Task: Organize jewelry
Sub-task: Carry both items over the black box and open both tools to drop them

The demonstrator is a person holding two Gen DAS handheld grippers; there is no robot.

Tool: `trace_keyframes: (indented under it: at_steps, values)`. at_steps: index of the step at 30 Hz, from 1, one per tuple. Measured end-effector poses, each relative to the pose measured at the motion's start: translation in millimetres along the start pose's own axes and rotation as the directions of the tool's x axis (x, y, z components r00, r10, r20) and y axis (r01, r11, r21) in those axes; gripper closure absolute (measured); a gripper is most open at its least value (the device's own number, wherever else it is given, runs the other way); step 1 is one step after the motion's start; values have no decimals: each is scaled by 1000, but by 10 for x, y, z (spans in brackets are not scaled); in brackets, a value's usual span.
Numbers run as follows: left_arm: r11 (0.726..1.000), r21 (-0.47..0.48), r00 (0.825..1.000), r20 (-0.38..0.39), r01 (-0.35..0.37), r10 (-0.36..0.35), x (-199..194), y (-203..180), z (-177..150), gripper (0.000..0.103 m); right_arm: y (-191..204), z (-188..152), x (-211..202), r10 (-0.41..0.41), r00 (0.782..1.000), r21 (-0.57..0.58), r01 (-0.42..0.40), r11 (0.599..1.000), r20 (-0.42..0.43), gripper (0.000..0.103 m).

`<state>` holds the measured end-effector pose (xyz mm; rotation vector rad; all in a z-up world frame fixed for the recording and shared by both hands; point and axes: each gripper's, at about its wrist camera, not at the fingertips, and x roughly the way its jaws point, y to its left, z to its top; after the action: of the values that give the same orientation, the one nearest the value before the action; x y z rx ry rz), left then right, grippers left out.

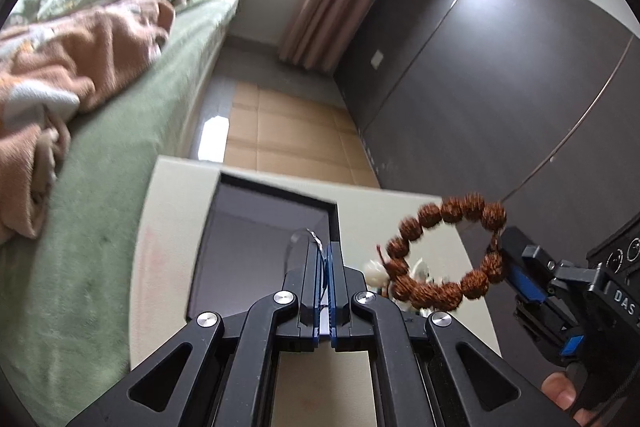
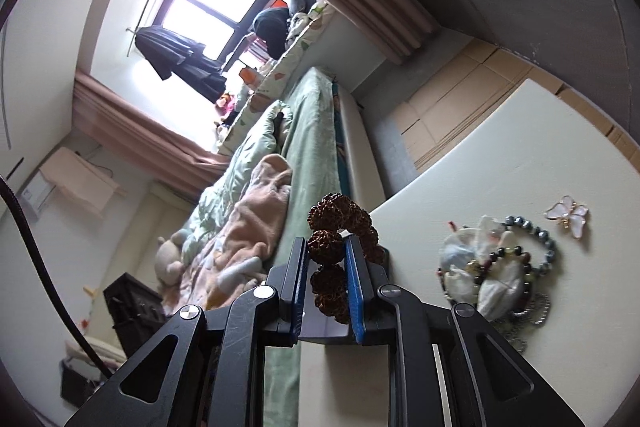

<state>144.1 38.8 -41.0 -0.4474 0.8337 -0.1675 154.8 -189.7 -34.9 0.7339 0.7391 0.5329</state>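
Two grippers: both working over the pale table (image 1: 400, 211), each clamped on a piece of jewelry.
Left gripper (image 1: 325, 259): pinching shut on a thin silver ring (image 1: 305, 235), barely any gap showing between the pads.
Ring position: hanging just above the open box (image 1: 256, 247), at its right wall; probably being held there for dropping inside.
Left pose: tilting downward toward the box, fingers reaching over its near edge.
Right gripper (image 2: 326, 263): squeezing one bead of the brown bracelet (image 2: 340, 227), jaws only partly closed because of the bead's width.
Bracelet position: dangling clear of the table, to the right of the box and above the jewelry pile (image 2: 492, 275).
Right pose: angling slightly down; a fingertip (image 1: 558, 389) showing beneath the handle.
Reason for the lift: likely keeping the loop free of snagging on the pile while heading for the box.
Butterfly clip (image 2: 568, 215): lying on the table well to the right of the box, just beyond the pile, not yet sorted.
Box: sitting on the table, looking empty where visible.
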Motion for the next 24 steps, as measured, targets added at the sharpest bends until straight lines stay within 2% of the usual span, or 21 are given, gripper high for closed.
trace_keyframes:
  at_steps: [2, 3, 4, 6, 7, 16, 22, 24]
  values:
    - [1000, -21, 999, -54, 2, -3, 79, 27, 0, 92, 20, -12, 72, 13, 1000, -1, -13, 1000, -5, 83]
    - [1000, -31, 998, -65, 1, -3, 92, 50, -5, 78, 28, -13, 93, 17, 1000, -3, -17, 1000, -6, 83]
    - [999, -44, 998, -70, 0, -3, 95, 71, -13, 58, 37, -11, 104, 23, 1000, -6, -23, 1000, -5, 83]
    - [997, -74, 999, -45, -2, -1, 33, 131, -9, 35, 55, -7, 118, 45, 999, -9, -45, 999, -3, 83]
    - [996, -88, 1000, -19, -3, 1, -24, 157, -2, 32, 70, -4, 121, 55, 999, -11, -55, 998, 0, 83]
    - [984, -176, 998, 58, -8, 19, -337, 402, 64, 31, 220, -60, 234, 90, 996, -43, -90, 995, -21, 83]
    - [977, -213, 997, 72, -7, 23, -414, 531, 91, 31, 329, -175, 432, 17, 999, -104, -23, 994, -50, 82]
    - [976, -218, 997, 72, -10, 26, -423, 563, 82, 31, 319, -226, 543, -5, 996, -105, -4, 995, -90, 81]
